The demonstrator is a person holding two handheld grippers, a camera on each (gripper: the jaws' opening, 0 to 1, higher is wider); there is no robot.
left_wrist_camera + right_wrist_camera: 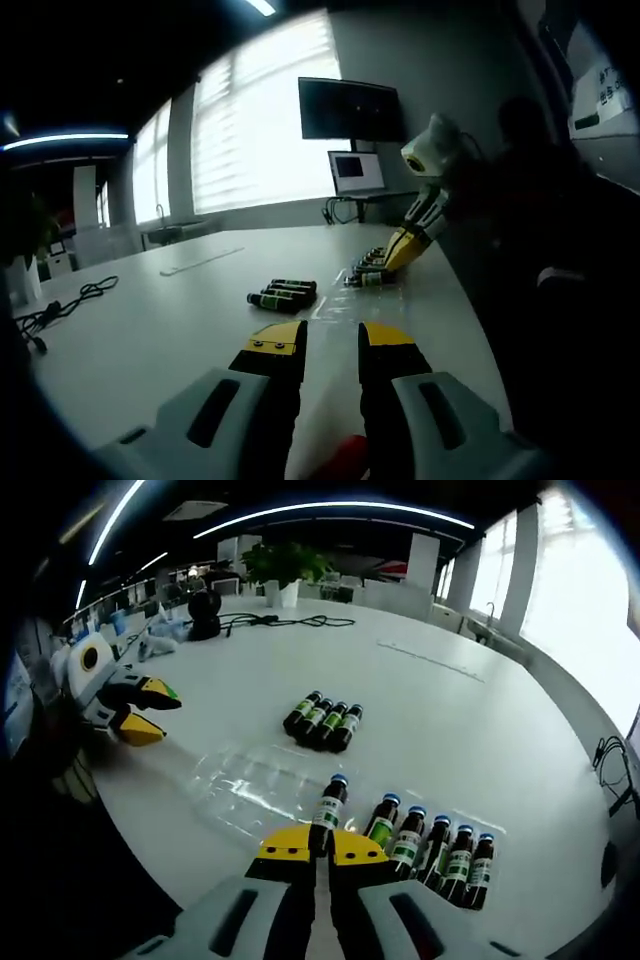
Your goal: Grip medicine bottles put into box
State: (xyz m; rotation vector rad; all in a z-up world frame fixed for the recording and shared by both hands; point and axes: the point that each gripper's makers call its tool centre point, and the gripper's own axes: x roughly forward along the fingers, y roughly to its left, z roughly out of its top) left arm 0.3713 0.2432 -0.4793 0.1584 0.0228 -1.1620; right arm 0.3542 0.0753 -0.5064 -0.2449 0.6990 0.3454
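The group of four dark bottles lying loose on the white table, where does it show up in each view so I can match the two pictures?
Left gripper view: the four loose bottles lie just left of centre, beyond the left gripper.
Right gripper view: the same group sits at mid-picture, beyond the clear box.
Shared landmark: the black cable on the table.

1. We think this is an office.
2. We see a very big white table (480, 710), like one for meetings.
3. We see a big dark screen (350, 108) on the wall and a small monitor (356, 171) under it.
4. We see wide windows with blinds (260, 120).
5. We see long lights (330, 508) on the ceiling and a green plant (283, 565).
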